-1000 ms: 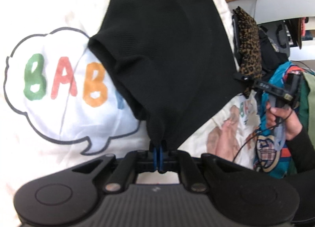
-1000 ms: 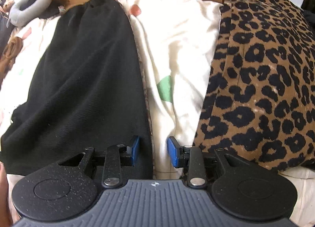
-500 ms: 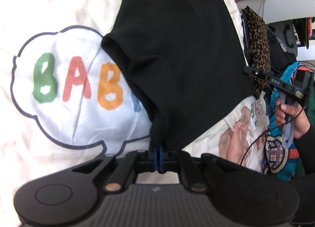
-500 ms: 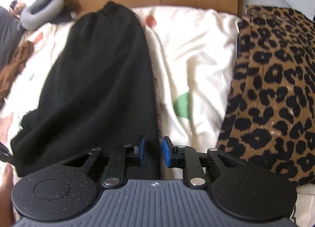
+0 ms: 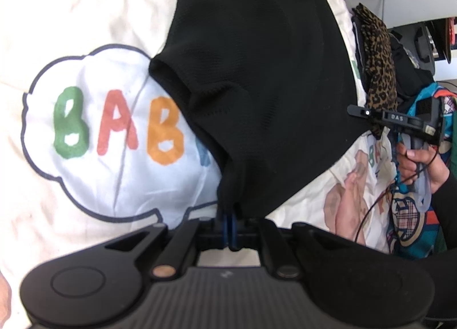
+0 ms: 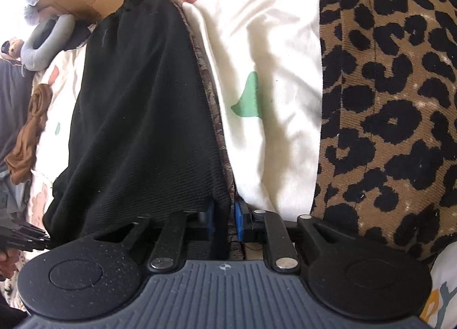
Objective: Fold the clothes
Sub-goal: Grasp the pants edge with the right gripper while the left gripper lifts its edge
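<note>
The last letter of the "BAB" print (image 5: 120,126) on the bed sheet (image 5: 85,9) is covered by the black garment (image 5: 257,72); only a blue sliver is seen. The garment's far end is cut off by the top edge of the left wrist view. In the right wrist view, the fabric between the right gripper (image 6: 224,222) pads is partly masked, so a firm pinch cannot be confirmed. The leopard-print cloth (image 6: 385,100) is cropped at the right edge. The person's hand (image 5: 420,163) is partly hidden behind the handle.
</note>
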Available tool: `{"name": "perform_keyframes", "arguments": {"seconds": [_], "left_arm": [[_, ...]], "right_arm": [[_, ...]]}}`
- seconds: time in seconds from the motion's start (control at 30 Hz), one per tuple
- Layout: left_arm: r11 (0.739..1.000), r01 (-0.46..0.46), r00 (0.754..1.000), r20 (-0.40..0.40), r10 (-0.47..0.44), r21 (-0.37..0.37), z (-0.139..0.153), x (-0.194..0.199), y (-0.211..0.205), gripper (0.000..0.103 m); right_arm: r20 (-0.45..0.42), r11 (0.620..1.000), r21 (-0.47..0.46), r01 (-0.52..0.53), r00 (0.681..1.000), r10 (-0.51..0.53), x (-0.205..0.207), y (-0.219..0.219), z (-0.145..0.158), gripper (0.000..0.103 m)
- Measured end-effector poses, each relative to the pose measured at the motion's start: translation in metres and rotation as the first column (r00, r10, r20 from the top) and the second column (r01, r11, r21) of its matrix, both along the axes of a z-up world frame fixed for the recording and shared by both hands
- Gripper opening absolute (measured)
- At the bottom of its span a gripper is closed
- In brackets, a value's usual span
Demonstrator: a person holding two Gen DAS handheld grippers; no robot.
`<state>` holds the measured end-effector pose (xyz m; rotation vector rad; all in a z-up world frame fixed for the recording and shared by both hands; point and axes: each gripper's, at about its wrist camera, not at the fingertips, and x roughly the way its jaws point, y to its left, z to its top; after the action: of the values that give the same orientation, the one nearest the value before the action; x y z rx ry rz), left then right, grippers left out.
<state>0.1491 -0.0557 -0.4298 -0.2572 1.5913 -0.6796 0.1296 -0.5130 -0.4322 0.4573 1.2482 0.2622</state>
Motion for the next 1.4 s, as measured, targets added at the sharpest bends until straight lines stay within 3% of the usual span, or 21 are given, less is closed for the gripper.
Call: {"name": "perform_keyframes", "arguments": {"seconds": [0.33,0.63,0.9,1.27,1.4], "left_arm": [[1.000,0.002,0.999,0.037,-0.002,0.000,0.050,0.006,0.012,0.003],[0.998,-0.047,0.988,0.145,0.043,0.028,0.118,0.020,0.035,0.002],[0.994,-0.087,0.966,0.250,0.066,0.071,0.171,0.031,0.062,0.002],[0.985,-0.097,0.952,0.301,0.050,0.141,0.218,0.041,0.087,0.002],[0.982,-0.116,0.950,0.305,0.065,0.151,0.214,0.039,0.095,0.002]], "right_arm": [[0.049,1.000,0.004,-0.021,0.999,0.021,-0.011,0.030,0.034,0.004],[0.080,0.997,0.080,-0.020,0.997,0.014,-0.018,0.049,0.066,0.004],[0.123,0.987,0.130,-0.097,0.989,0.081,-0.020,0.080,0.086,0.003],[0.132,0.957,0.228,-0.180,0.979,0.153,-0.018,0.126,0.091,0.003],[0.128,0.946,0.245,-0.213,0.974,0.186,-0.020,0.140,0.090,0.003]]}}
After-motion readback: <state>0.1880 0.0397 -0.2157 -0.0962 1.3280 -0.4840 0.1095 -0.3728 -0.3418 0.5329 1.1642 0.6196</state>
